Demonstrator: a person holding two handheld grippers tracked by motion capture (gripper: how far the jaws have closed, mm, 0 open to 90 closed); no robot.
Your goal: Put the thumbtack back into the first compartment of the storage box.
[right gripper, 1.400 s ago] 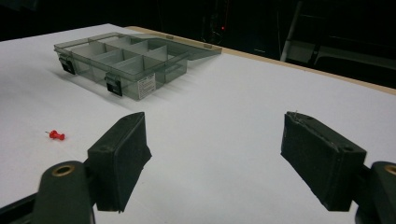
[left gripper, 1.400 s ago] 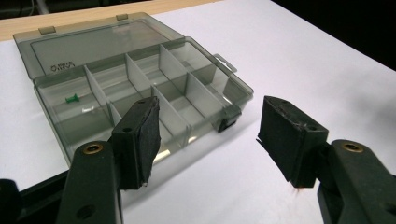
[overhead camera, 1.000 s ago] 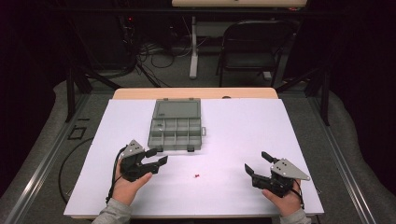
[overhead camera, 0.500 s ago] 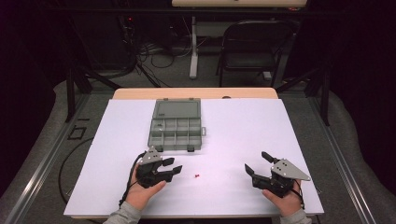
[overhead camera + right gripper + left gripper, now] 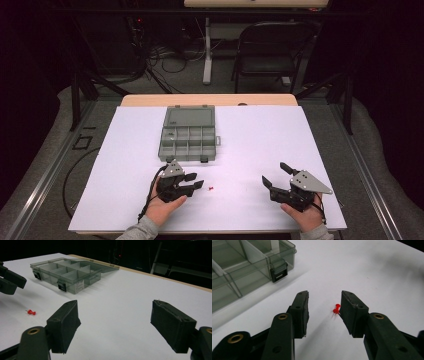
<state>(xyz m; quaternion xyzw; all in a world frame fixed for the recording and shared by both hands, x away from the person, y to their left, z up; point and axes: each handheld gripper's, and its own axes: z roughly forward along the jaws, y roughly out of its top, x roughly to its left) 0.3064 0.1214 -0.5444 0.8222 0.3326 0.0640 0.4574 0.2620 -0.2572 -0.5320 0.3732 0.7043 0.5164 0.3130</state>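
On the bench: a red pushpin [image 5: 212,189] lies on its side on the white sheet [image 5: 250,140], near the front edge and a little left of centre.
Pushpin and left fingers: seen from the left gripper view, the pushpin [image 5: 336,308] sits between the two black fingers [image 5: 301,312], close against the inner face of the right-hand one; whether it touches that finger cannot be told.
Left gripper: the left gripper [image 5: 196,180], held in the person's left hand [image 5: 162,207], points toward the pin with its fingers parted to a moderate gap and nothing gripped.
Compartment box: a grey see-through compartment box [image 5: 189,135] stands open beyond the left gripper, lid laid back toward the far edge, two dark latches on its near wall.
Right gripper: the right gripper [image 5: 275,175] rests in the right hand [image 5: 305,217] well apart from the pin, at the front right of the sheet, its fingers [image 5: 63,325] spread wide and empty.
Beyond the bench: a dark folding chair [image 5: 272,47] and loose cables [image 5: 165,62] on the floor.
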